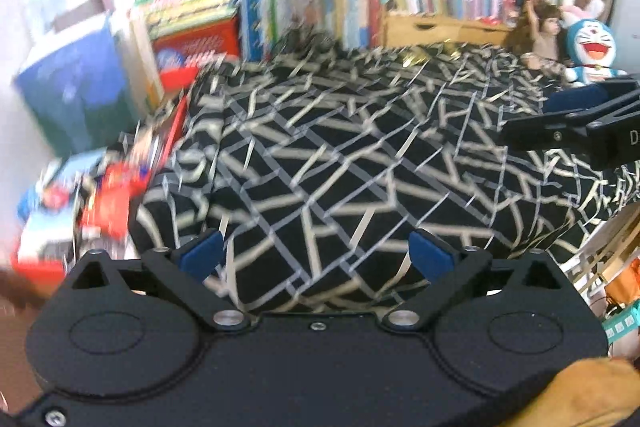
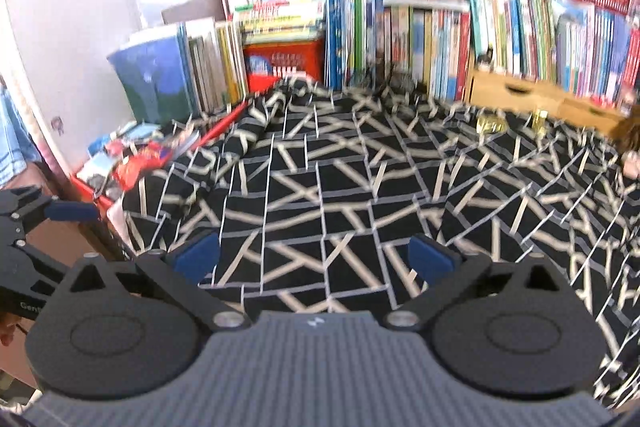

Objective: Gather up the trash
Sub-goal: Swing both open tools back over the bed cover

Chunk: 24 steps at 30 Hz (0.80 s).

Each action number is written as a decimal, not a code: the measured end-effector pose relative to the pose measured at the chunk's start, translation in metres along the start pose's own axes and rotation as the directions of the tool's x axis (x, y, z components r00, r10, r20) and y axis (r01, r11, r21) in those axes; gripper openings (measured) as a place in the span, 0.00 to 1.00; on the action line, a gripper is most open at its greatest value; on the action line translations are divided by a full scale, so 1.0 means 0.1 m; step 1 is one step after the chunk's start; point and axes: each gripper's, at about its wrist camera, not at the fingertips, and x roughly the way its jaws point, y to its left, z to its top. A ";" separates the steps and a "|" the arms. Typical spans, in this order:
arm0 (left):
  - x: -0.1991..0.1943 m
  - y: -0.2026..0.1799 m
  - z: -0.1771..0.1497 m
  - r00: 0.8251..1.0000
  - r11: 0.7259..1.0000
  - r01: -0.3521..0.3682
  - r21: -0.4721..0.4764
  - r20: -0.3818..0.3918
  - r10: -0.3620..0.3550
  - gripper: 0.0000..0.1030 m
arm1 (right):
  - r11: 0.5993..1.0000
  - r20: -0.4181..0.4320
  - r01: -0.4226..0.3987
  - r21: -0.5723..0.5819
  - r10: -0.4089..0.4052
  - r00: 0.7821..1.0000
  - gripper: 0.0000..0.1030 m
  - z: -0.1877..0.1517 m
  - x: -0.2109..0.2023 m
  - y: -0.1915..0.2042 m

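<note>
Hovering over the desk point(image 2: 320, 163), which is draped in a black cloth with a pale line pattern. Both views blurred.

Left gripper point(image 1: 316, 253): fingers spread wide, nothing between the 2 blue pads, only cloth beyond them. It also shows at the left edge of the right wrist view point(image 2: 52, 215).

Right gripper point(image 2: 314, 255): fingers spread wide too, gap empty. It pokes in from the right edge of the left wrist view point(image 1: 576, 107).

Trash: colourful wrappers point(image 2: 140, 157), red and blue, piled in a red tray point(image 2: 90, 189) just off the cloth's left edge. Same pile in the left wrist view point(image 1: 100, 187), smeared by blur. Neither gripper touches it. 2 small gold shiny bits point(image 2: 492, 123) sit on the cloth near the far right; cannot tell what they are.

Behind: row of upright books point(image 2: 420, 35) along the window, a wooden drawer box point(image 2: 520, 93) in front of them. A blue cat plush point(image 1: 592, 49) and a doll point(image 1: 546, 31) at the far right corner.
</note>
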 end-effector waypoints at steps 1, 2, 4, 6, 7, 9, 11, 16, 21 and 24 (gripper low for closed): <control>-0.03 -0.04 0.10 1.000 1.000 0.006 0.012 0.010 -0.007 0.98 | 1.000 0.009 -0.002 -0.002 0.002 1.000 1.00 0.06 -0.04 -0.03; -0.06 -0.08 0.19 1.000 1.000 0.012 0.021 0.020 -0.012 0.99 | 1.000 0.015 -0.005 -0.003 0.005 1.000 1.00 0.12 -0.07 -0.06; -0.10 -0.17 0.39 0.999 0.999 0.029 0.040 0.040 -0.030 1.00 | 1.000 0.037 -0.008 -0.005 0.008 0.999 1.00 0.24 -0.15 -0.13; -0.10 -0.24 0.57 0.998 0.997 0.037 0.064 0.054 -0.041 1.00 | 1.000 0.066 -0.016 -0.004 0.016 0.998 1.00 0.37 -0.23 -0.21; -0.10 -0.29 0.67 0.997 0.997 0.029 0.076 0.063 -0.034 1.00 | 1.000 0.081 -0.020 0.000 0.020 0.997 1.00 0.43 -0.27 -0.27; -0.09 -0.37 0.87 0.995 0.996 0.023 0.090 0.092 -0.031 1.00 | 1.000 0.100 -0.026 0.010 0.025 0.995 1.00 0.53 -0.31 -0.37; -0.07 -0.40 1.06 0.993 0.995 0.040 0.093 0.111 -0.050 1.00 | 1.000 0.122 -0.019 0.022 0.017 0.992 1.00 0.65 -0.36 -0.49; 0.00 -0.48 1.59 0.981 0.992 0.094 0.088 0.159 -0.107 1.00 | 0.997 0.207 -0.013 0.082 -0.004 0.978 1.00 0.98 -0.51 -0.86; 0.16 -0.56 2.15 0.968 0.990 0.096 0.100 0.223 -0.116 1.00 | 0.990 0.293 -0.033 0.136 -0.008 0.956 1.00 1.36 -0.65 -1.28; 0.29 -0.64 2.48 0.960 0.989 0.097 0.108 0.252 -0.121 1.00 | 0.992 0.326 0.000 0.127 -0.041 0.945 1.00 1.57 -0.65 -1.49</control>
